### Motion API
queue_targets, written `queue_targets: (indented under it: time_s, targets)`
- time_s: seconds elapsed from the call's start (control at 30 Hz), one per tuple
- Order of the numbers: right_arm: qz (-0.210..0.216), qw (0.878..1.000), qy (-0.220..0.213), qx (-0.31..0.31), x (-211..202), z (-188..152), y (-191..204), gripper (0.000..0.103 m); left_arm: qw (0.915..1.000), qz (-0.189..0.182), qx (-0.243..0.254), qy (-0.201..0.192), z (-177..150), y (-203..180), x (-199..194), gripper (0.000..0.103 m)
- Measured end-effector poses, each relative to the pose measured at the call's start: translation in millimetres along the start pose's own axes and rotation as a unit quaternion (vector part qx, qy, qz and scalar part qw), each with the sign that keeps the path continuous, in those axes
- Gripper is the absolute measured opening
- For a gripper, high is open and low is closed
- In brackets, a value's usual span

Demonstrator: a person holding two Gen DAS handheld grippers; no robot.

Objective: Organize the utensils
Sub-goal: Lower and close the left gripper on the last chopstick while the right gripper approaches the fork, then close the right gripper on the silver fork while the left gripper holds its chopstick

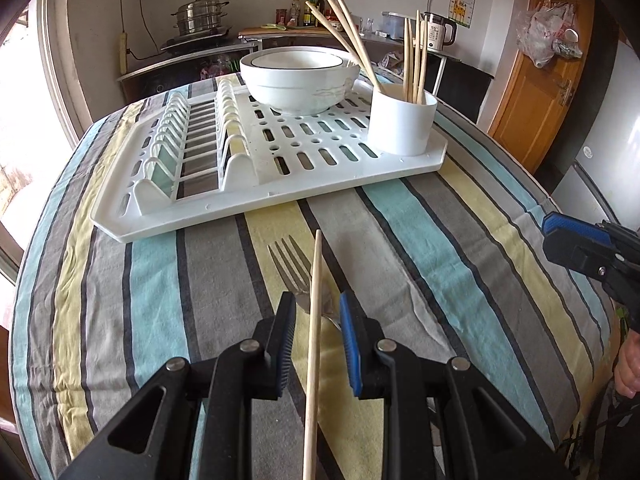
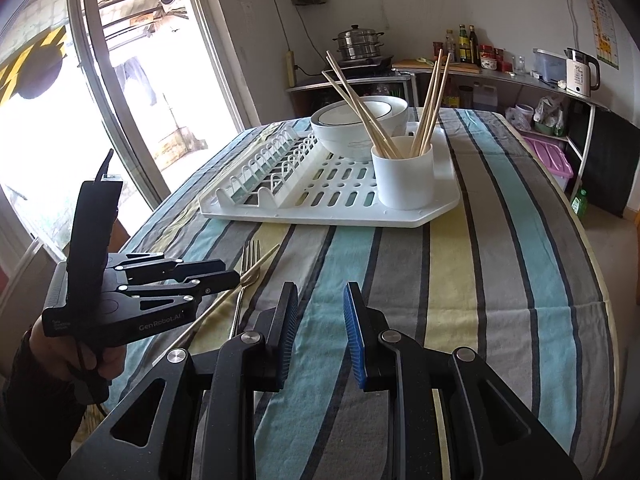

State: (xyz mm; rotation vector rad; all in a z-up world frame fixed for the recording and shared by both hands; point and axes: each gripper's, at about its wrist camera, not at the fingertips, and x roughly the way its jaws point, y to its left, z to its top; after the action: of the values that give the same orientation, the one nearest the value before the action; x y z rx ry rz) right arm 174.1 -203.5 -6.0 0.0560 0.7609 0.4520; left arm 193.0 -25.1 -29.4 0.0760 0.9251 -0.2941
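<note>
A striped cloth [image 1: 420, 248] of grey, teal and pale yellow bands, slightly wrinkled, covers the table. On it sits a white plastic rack [image 1: 280, 148], flat and slotted, with a row of arched ribs along its left part. A glossy white bowl [image 1: 300, 76] with a thin dark rim line stands at the back of the rack, and a smooth white cylindrical cup [image 1: 402, 122] stands at its right corner, holding several slim wooden chopsticks [image 1: 416, 60] that lean outward.

Near the front of the cloth a metal fork [image 1: 290, 272] lies flat, tines toward the rack. A single round, pale wooden chopstick [image 1: 314, 344] lies across it, running between the fingers of the left gripper [image 1: 318, 312]. Its ribbed pads stand apart on either side of the stick without pressing it.

The right gripper [image 2: 320, 308], black with one blue ribbed pad, hangs over bare cloth to the right of the fork, jaws apart and empty.
</note>
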Motion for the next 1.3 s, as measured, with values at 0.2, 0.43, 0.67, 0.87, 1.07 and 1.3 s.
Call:
queue_targets:
  time_s: [0.2,0.43,0.67,0.87,1.07,1.3]
  targets:
    - [0.004,1.0,0.006,0.006,7,-1,-5,0.024,0.9997,0.004,0.008,0.021,9,-3,18,0.024]
    - [0.009,1.0,0.009,0.009,8,-2,-7,0.024,0.9991,0.01,0.015,0.038,19,-8,27,0.023]
    - [0.013,1.0,0.007,0.015,8,-2,-10,0.024,0.9974,0.029,0.04,0.054,22,-14,30,0.01]
    - [0.013,1.0,0.007,0.017,9,-2,-10,0.024,0.9971,0.029,0.041,0.057,22,-15,31,0.007]
    - [0.012,1.0,0.009,0.017,9,-1,-9,0.024,0.999,0.013,0.018,0.038,22,-5,21,0.007]
    - [0.021,0.999,0.022,0.01,22,3,1,0.024,0.9999,0.003,0.007,0.015,21,6,1,0.007]
